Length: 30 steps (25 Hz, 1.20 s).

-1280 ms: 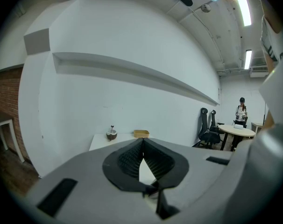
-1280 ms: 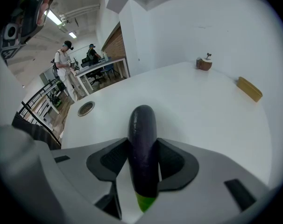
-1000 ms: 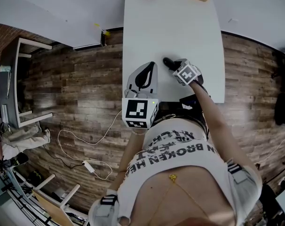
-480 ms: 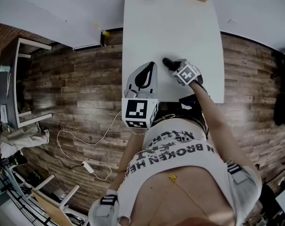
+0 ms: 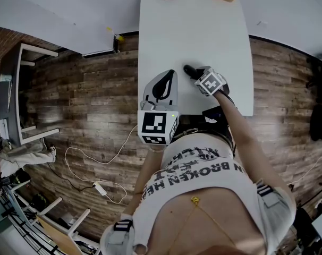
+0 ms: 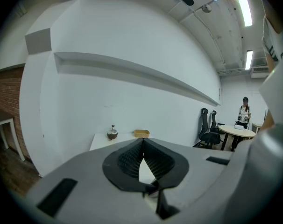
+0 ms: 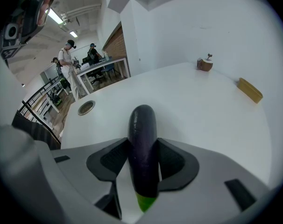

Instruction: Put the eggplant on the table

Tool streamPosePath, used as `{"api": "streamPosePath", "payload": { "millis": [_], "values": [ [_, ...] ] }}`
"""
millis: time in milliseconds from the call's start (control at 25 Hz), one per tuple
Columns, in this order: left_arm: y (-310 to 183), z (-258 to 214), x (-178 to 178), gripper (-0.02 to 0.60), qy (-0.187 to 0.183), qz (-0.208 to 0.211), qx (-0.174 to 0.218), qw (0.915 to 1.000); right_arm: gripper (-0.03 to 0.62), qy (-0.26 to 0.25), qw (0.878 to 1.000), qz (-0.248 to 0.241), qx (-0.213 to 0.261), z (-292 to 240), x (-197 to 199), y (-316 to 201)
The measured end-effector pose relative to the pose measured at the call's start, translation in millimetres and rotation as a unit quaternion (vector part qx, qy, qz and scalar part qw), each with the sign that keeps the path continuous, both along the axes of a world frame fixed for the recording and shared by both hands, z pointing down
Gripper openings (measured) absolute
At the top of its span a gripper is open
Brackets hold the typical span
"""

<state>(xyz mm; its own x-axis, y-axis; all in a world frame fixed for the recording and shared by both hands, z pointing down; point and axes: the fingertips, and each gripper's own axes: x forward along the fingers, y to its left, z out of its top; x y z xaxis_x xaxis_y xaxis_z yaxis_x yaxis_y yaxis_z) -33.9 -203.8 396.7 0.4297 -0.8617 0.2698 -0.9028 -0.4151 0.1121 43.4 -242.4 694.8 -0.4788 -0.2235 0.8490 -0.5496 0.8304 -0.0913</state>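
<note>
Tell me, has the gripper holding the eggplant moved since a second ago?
No. The right gripper and its eggplant stay equally far from the table's near edge.

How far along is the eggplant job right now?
Done: the eggplant is over the white table, near its front edge. In hand: the right gripper is clamped around the eggplant's middle, while the left gripper is shut and empty. Left: set it down and let go. I cannot tell whether it touches the tabletop yet.
</note>
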Motion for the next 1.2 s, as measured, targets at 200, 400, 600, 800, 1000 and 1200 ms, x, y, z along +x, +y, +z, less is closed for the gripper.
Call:
{"api": "streamPosePath", "payload": {
  "millis": [200, 400, 600, 800, 1000, 1200],
  "values": [
    [0, -1, -1, -0.002, 0.001, -0.003, 0.001, 1.0, 0.195, 0.008, 1.0, -0.004, 0.002, 1, 1, 0],
    [0, 0, -4, -0.002, 0.001, -0.004, 0.003, 1.0, 0.199, 0.007, 1.0, -0.005, 0.002, 2, -2, 0],
    [2, -1, -1, -0.002, 0.001, 0.0, 0.004, 1.0, 0.212, 0.014, 1.0, -0.012, -0.001, 2, 0, 2],
    [3, -2, 0, -0.002, 0.001, 0.001, 0.004, 1.0, 0.218, 0.014, 1.0, -0.013, -0.002, 2, 1, 5],
    [2, -1, 0, -0.002, 0.001, 0.004, 0.002, 1.0, 0.235, 0.021, 1.0, -0.015, 0.009, 0, 3, 2],
    [2, -3, 3, -0.002, 0.001, 0.009, 0.004, 0.9999, 0.241, 0.026, 0.999, -0.008, 0.016, -1, 11, -2]
  ]
}}
